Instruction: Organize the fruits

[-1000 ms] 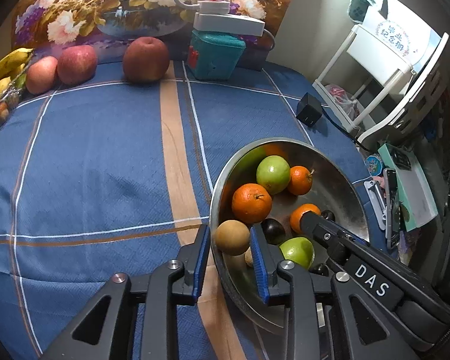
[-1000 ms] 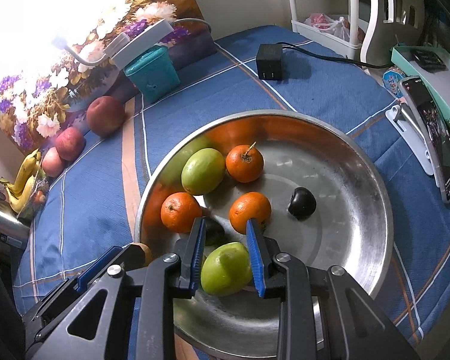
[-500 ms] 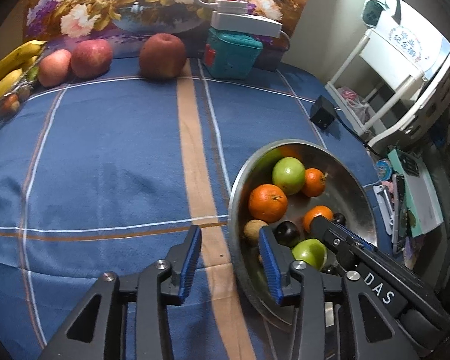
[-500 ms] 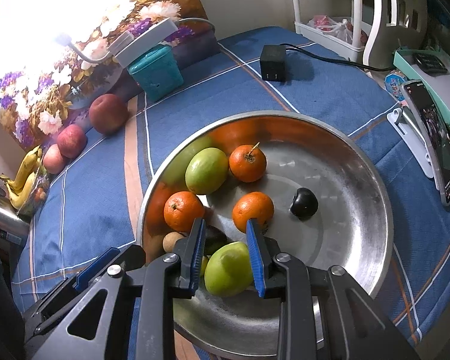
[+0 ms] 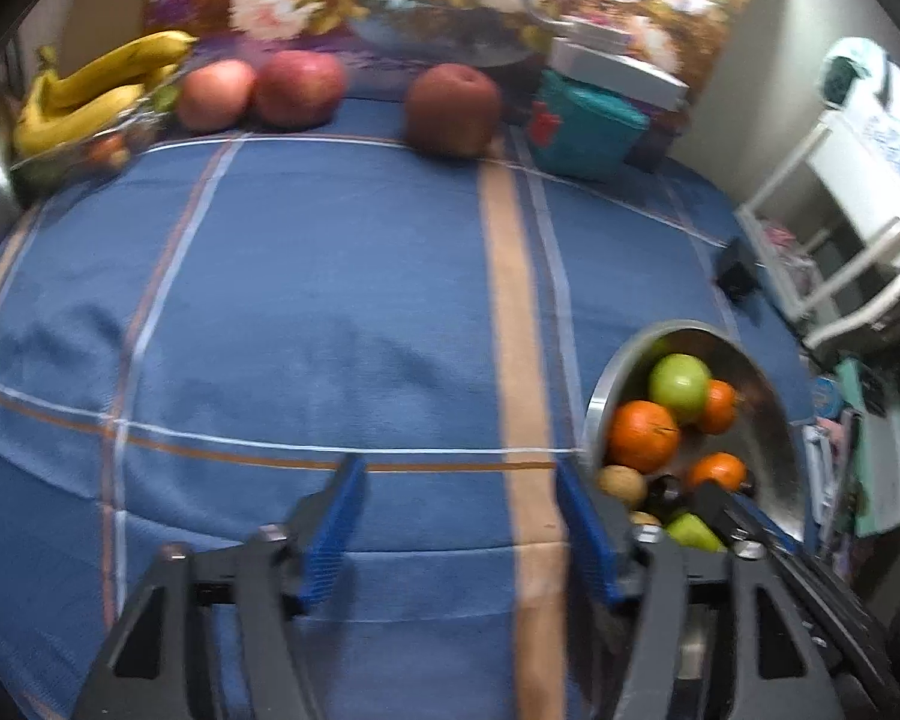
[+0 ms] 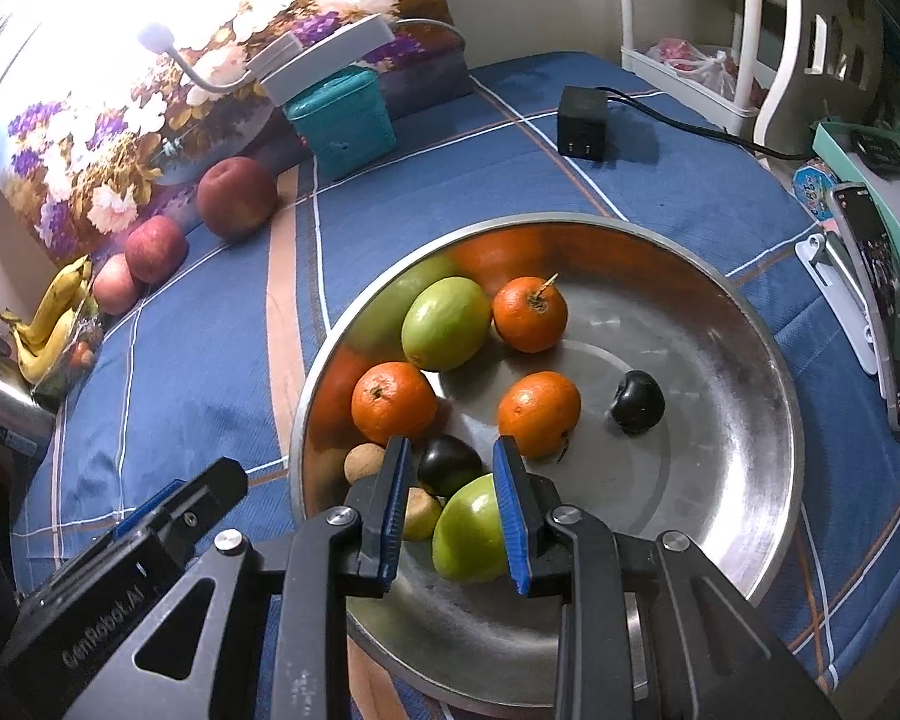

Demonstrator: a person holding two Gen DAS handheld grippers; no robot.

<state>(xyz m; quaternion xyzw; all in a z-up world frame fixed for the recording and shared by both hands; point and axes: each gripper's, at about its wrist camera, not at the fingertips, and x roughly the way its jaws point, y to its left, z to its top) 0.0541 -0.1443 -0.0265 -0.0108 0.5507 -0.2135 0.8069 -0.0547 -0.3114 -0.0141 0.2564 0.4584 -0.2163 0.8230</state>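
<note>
**Over the bowl: fruit sorting partly done**

Nearest, the right tool (image 6: 450,510) is narrow above a green fruit (image 6: 474,534), gripping nothing. Beside it, the left tool (image 5: 459,531), jaws just opened wide, is empty over the blue-clothed desk (image 5: 306,312). The round steel bowl (image 6: 744,420) holds oranges; three red apples (image 5: 297,87) wait far back.

Shiny metal bowl (image 6: 750,396) on matt woven blue cloth (image 5: 306,300); glossy oranges (image 6: 393,402).

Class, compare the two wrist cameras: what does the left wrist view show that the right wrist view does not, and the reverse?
Left wrist only: its own left gripper, jaws just opened wide over bare cloth, nothing between them.

Right wrist only: the phone on its stand and the lone dark fruit in the metal bowl.

Both: bowl, oranges, green fruits, apples, bananas, teal box, blue tablecloth.
</note>
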